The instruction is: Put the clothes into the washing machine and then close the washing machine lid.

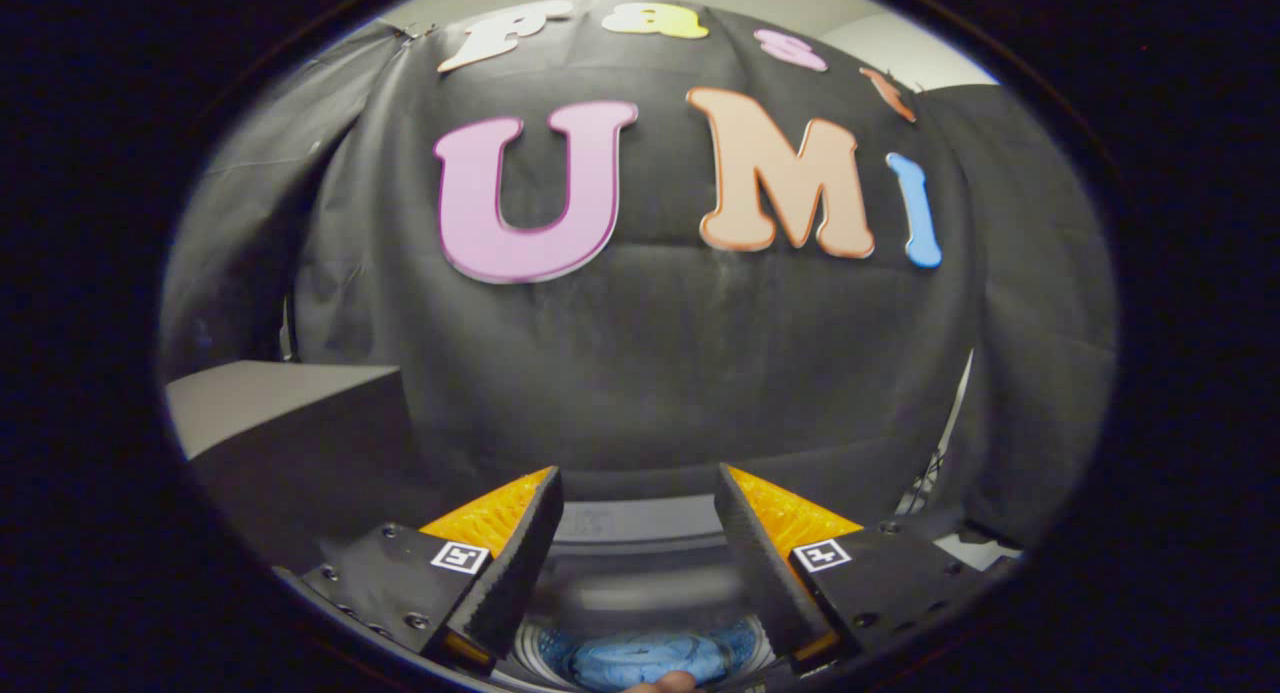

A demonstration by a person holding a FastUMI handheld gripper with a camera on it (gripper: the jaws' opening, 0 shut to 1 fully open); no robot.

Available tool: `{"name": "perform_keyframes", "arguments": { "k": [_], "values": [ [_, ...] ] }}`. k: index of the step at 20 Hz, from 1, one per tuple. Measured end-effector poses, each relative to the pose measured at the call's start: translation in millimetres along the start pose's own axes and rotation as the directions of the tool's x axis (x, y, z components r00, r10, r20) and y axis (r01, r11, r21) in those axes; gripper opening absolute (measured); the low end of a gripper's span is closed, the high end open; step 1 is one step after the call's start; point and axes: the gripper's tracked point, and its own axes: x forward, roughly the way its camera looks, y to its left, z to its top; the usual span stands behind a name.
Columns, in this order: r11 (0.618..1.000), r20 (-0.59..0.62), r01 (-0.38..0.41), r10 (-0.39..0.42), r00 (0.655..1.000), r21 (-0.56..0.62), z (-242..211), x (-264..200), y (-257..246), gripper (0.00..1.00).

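The tongs stand open and empty above the washing machine, whose top opening lies between and below the fingers. Blue clothes sit inside the drum, so loading looks done, leaving the lid to be closed, judging by the raised pose.

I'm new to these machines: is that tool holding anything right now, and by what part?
Nothing. The tool is open, its fingers apart above the washing machine, blue clothes below.

washing machine beyond parted jaws, clothes inside
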Motion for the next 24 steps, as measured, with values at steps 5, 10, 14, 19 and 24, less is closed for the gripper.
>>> {"name": "perform_keyframes", "arguments": {
  "k": [5,10,14,19,24],
  "values": [
    [1.0,0.072,-0.015,0.016,0.997,-0.009,0.5,-17.0,9.5,0.95],
    [1.0,0.118,0.017,-0.014,0.993,-0.024,7.4,-54.4,11.2,0.95],
    [0.999,0.118,0.032,-0.026,0.993,-0.043,0.3,-86.5,0.9,0.95],
    [0.999,0.158,0.048,-0.046,0.986,-0.009,-4.2,-118.7,-3.6,0.95],
    [0.993,0.097,0.094,-0.087,0.991,-0.067,-38.5,-144.0,-17.4,0.97]
  ]
}}
